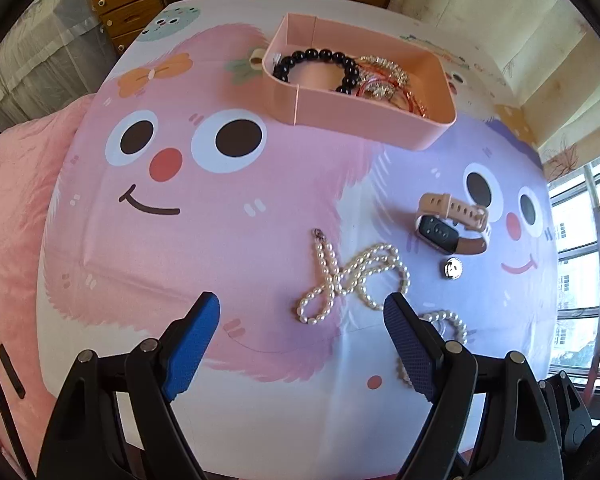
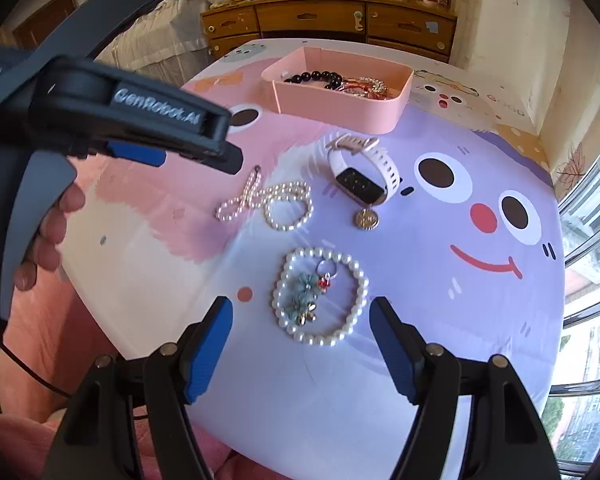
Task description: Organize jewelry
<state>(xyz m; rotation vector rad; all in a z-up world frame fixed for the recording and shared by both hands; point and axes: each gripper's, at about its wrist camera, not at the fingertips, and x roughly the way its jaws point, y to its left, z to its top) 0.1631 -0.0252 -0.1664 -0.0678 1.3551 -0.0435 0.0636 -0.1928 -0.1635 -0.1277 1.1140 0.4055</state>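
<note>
1. Pearl bracelet (image 2: 320, 298): closed ring of white beads, flat on the lilac part of the table cover (image 2: 440, 320), just ahead of the right gripper. Inside the ring lie a blue flower charm (image 2: 305, 290) and a small metal ring with red beads.
2. Pearl necklace (image 1: 350, 280): a long strand in loose loops, lying where the pink and lilac prints meet, just beyond the left gripper's fingertips; clasp end toward the far side.
3. Smartwatch (image 1: 452, 226): dark face, pale pink strap, resting on its side near the necklace.
4. Round pendant (image 2: 366, 219): gold-toned disc, just beside the watch, nearer the camera.
5. Pink box (image 1: 364, 120): open-topped, at the far side of the table. Holds a black bead bracelet (image 1: 320, 65) and a tangle of red and gold pieces, probably bangles and chains; too jumbled to itemize.
6. Left gripper (image 1: 302, 308): jaws spread wide, nothing between them, above the cover.
7. Right gripper (image 2: 302, 312): jaws spread wide, empty, flanking the near edge of the pearl bracelet without touching it.
8. Wooden dresser (image 2: 332, 20): behind the table, top cluttered.
</note>
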